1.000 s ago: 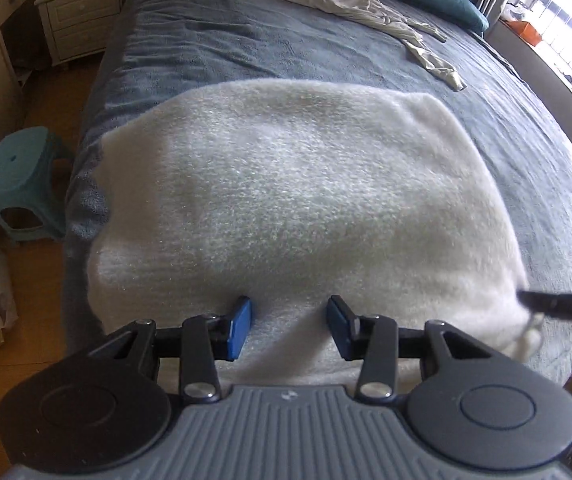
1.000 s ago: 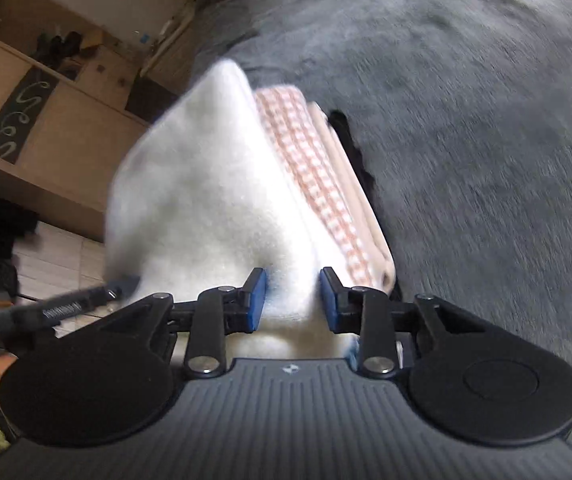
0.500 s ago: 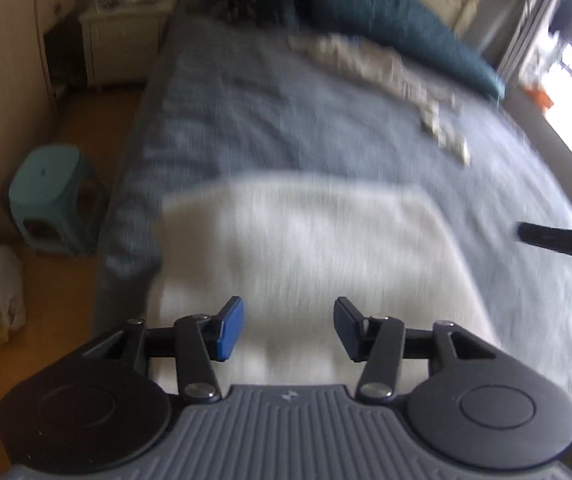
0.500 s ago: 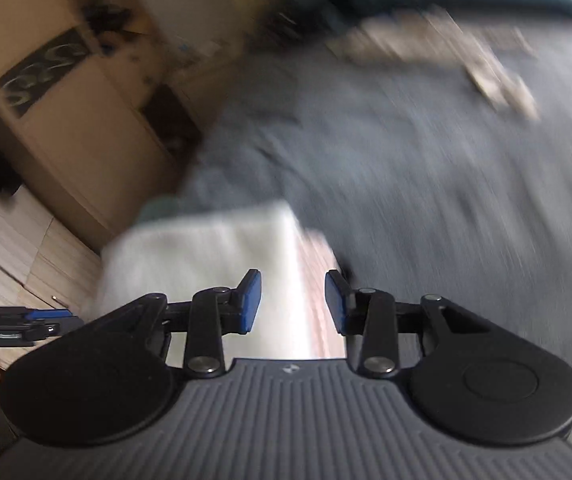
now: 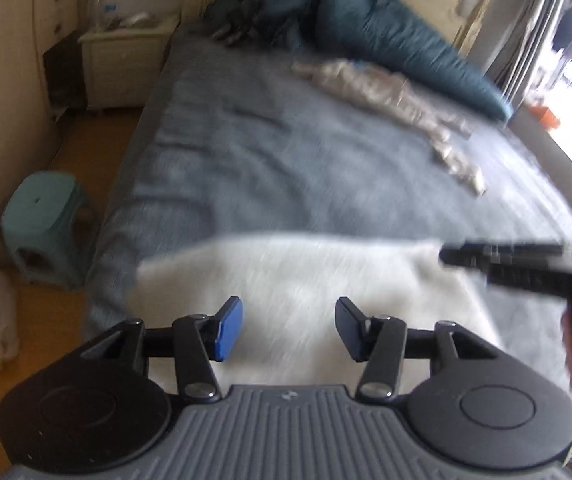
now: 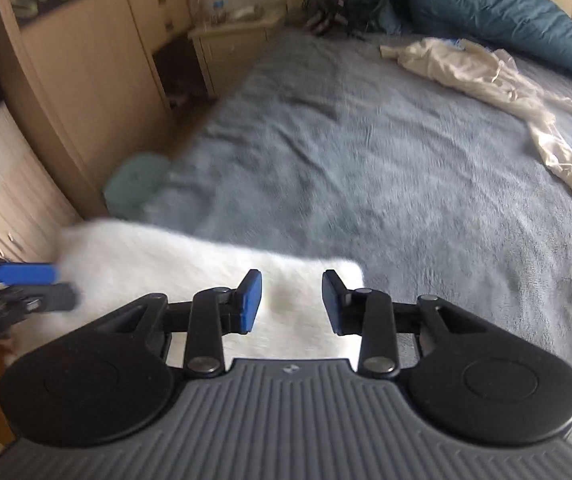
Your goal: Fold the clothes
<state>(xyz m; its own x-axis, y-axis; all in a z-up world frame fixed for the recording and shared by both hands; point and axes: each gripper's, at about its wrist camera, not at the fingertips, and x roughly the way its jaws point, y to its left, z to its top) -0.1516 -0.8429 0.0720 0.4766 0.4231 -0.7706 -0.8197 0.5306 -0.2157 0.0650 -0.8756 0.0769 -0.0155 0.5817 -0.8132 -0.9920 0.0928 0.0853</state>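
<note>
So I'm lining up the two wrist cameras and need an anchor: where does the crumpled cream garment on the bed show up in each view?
Left wrist: the cream garment lies upper right of centre, blurred, on the grey bedspread just below the teal duvet.
Right wrist: the garment lies at upper right, sharper, one sleeve trailing toward the right edge.
Shared landmark: the teal duvet just behind it.
</note>
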